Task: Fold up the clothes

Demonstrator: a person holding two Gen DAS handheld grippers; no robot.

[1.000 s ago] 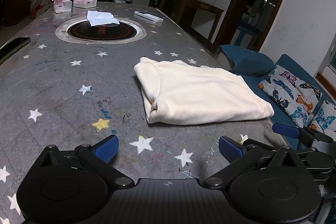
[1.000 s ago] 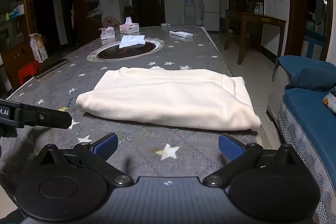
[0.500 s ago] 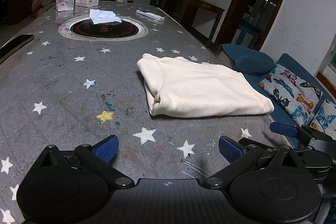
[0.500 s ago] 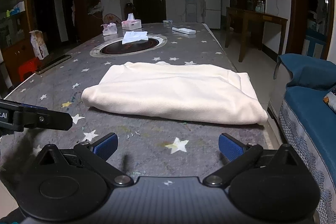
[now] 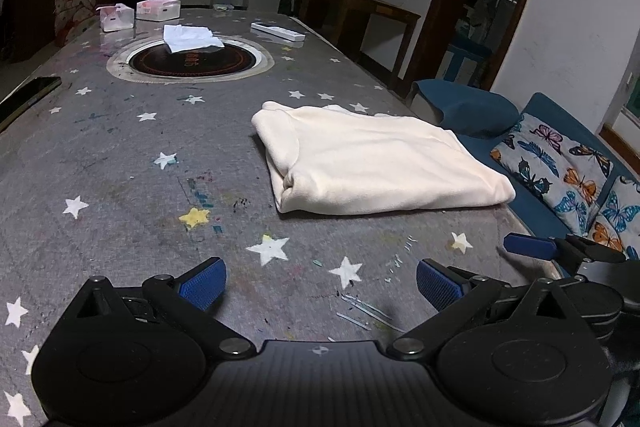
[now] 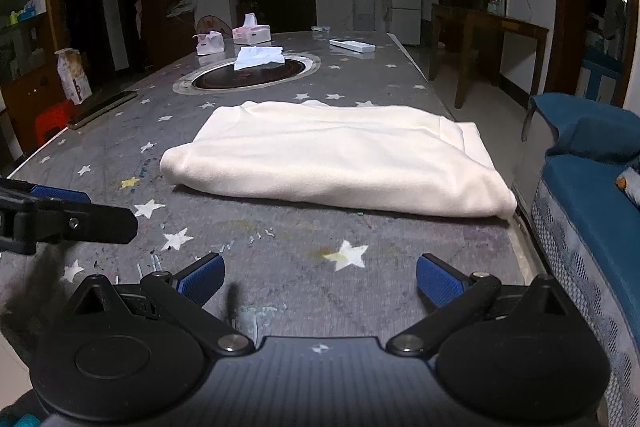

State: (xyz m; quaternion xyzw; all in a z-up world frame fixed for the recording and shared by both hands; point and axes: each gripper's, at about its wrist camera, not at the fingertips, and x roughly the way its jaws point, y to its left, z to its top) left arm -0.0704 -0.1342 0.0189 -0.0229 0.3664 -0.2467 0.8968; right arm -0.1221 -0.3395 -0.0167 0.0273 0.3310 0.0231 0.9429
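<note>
folded cream garment (image 5: 376,163) lying on the star-patterned surface (image 5: 120,163), both grippers apart from it.

left gripper (image 5: 320,283) and right gripper (image 6: 320,279) hover near the front edge, fingers spread wide, holding nothing; the garment sits by the surface's right edge, beside the blue sofa (image 6: 592,187).

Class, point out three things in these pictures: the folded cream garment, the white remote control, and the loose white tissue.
Folded cream fleece garment (image 6: 336,155): right wrist view, middle of top layer.
Long white remote control (image 5: 278,31): left wrist view, middle of body.
Loose white tissue (image 6: 259,57): right wrist view, centre of sheet.
</note>
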